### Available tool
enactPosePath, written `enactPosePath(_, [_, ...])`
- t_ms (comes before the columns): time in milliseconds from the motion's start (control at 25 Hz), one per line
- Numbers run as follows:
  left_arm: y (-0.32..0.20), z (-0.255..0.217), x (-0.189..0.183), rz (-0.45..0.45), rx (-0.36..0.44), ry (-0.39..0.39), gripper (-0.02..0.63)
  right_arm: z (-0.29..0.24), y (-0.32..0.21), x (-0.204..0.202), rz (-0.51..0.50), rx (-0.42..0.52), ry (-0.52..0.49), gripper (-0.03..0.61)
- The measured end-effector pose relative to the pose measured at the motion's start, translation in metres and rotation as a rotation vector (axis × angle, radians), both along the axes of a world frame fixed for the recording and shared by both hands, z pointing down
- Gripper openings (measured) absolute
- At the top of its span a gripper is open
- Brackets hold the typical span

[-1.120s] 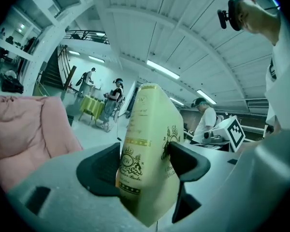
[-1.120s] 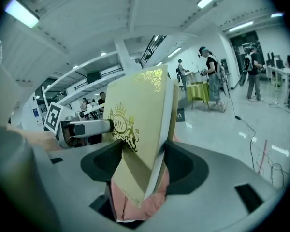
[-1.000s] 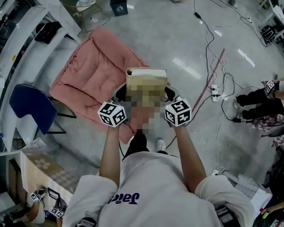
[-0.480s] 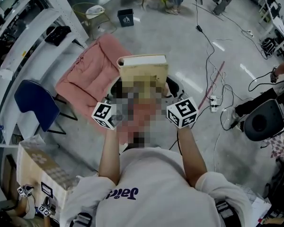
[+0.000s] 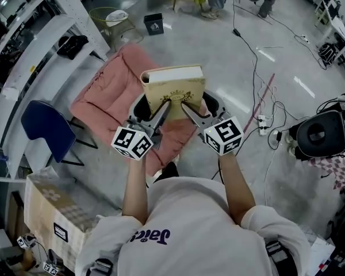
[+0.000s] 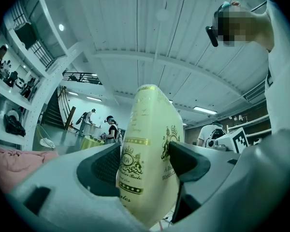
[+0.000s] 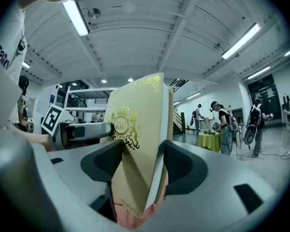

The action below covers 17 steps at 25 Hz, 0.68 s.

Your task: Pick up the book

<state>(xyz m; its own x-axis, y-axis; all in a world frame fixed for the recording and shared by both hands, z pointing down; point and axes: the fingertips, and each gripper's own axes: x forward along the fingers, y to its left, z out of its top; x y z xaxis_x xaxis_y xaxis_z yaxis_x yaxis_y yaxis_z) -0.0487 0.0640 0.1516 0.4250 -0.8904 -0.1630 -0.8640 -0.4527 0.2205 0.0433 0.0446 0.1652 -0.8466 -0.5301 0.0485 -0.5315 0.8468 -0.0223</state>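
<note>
A cream hardback book [image 5: 173, 89] with a gold crest is held up in the air, upright, in front of the person. My left gripper [image 5: 156, 115] is shut on its lower left part, and my right gripper [image 5: 191, 114] is shut on its lower right part. In the left gripper view the book [image 6: 147, 163] fills the gap between the dark pads. In the right gripper view the book [image 7: 135, 149] stands clamped between the jaws, its page edge turned right.
Under the book lies a pink cushion [image 5: 112, 94] on a dark round seat. A blue chair [image 5: 43, 132] stands at left, white shelving [image 5: 29, 45] behind it, a cardboard box [image 5: 52, 211] at lower left. Cables and a power strip [image 5: 259, 122] lie on the floor at right.
The book has risen slightly and come nearer the camera, still in both grippers. The head view has shifted, so the floor and chair have slid a little.
</note>
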Motion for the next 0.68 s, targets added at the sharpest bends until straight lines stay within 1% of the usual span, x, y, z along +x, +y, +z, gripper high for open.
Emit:
enactPosePath(160, [0.002, 0.006, 0.005, 0.018, -0.002, -0.011, 0.328, 0.005, 0.002, 0.004, -0.011, 0.006, 0.017, 0.273])
enactPosePath(320, [-0.001, 0.011, 0.003, 0.030, -0.014, -0.015, 0.325, 0.009, -0.002, 0.001, -0.023, 0.004, 0.037, 0.273])
enactPosePath(480, [-0.005, 0.016, -0.009, 0.035, -0.027, -0.013, 0.324, 0.014, -0.006, -0.010, -0.036, -0.010, 0.048, 0.273])
enactPosePath(680, [-0.009, 0.034, -0.028, 0.051, -0.069, -0.002, 0.317, 0.024, -0.011, -0.029, -0.071, -0.026, 0.069, 0.273])
